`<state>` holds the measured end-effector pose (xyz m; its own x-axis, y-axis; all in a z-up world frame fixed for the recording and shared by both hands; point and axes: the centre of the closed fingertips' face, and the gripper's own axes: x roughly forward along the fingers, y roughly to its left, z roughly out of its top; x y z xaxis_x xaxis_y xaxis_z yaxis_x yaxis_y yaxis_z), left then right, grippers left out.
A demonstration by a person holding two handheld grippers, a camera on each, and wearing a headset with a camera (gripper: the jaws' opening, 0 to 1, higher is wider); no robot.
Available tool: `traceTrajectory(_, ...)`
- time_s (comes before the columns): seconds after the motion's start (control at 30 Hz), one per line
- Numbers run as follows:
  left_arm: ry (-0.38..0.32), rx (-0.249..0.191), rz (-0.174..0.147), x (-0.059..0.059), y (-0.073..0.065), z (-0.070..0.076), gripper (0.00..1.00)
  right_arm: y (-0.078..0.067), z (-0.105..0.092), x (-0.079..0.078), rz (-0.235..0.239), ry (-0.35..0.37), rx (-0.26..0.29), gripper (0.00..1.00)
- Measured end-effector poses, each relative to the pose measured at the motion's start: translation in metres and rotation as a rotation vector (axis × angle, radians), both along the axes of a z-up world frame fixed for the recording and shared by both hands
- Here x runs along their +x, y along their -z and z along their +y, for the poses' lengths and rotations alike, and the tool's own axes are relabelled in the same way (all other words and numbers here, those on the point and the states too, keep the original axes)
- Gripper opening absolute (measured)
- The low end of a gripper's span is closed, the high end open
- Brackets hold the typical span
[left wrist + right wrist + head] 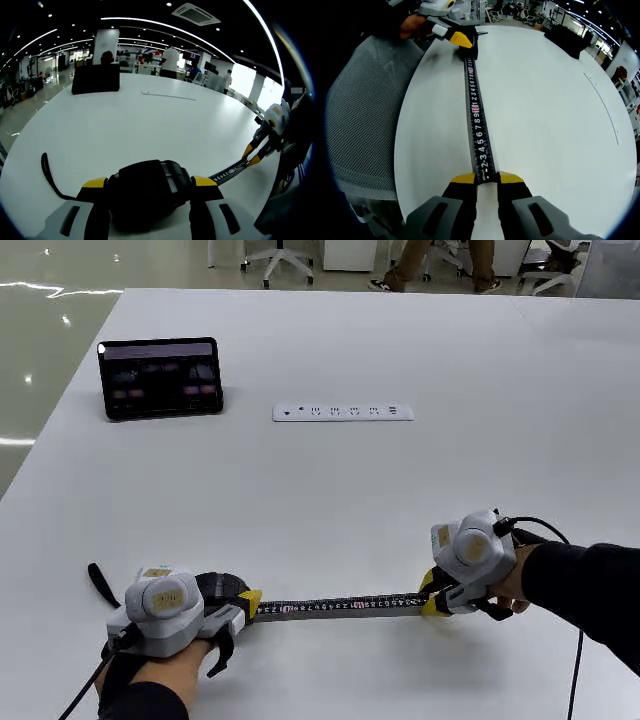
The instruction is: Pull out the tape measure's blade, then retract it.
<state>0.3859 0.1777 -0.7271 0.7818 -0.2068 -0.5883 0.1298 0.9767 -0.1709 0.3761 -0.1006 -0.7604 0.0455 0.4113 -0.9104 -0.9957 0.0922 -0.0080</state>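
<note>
The pull-out looks nearly done: the left claw [243, 610] is clenched around the tape measure's black case [147, 192] near the bench's [330, 500] near edge, and the right claw [484, 177] pinches the tip of the blade [476, 115], stretched taut along that edge. Next, I judge, the tip must ride back to the case slowly — no snapping. The blade is black with white numbers, and a strap [47, 175] trails from the case.

The white table [330, 490] carries a dark tablet [160, 377] propped at ten o'clock, a white power strip [343, 412] flat at twelve, and a tape measure [222, 588] at seven, its blade [340, 606] stretched toward five.
</note>
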Motion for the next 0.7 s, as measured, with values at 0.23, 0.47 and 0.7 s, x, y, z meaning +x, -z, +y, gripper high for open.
traceTrajectory(0.23, 0.003, -0.005, 0.003, 0.000, 0.000, -0.001, 0.60, 0.001, 0.003, 0.000, 0.008, 0.000, 0.007, 0.10)
traceTrajectory(0.47, 0.004, -0.008, 0.007, -0.001, 0.000, -0.001, 0.60, 0.001, 0.009, -0.001, 0.017, 0.000, 0.015, 0.10)
traceTrajectory(0.7, 0.006, -0.008, 0.007, -0.001, 0.000, -0.001, 0.60, 0.001, 0.014, -0.001, 0.021, -0.002, 0.020, 0.10)
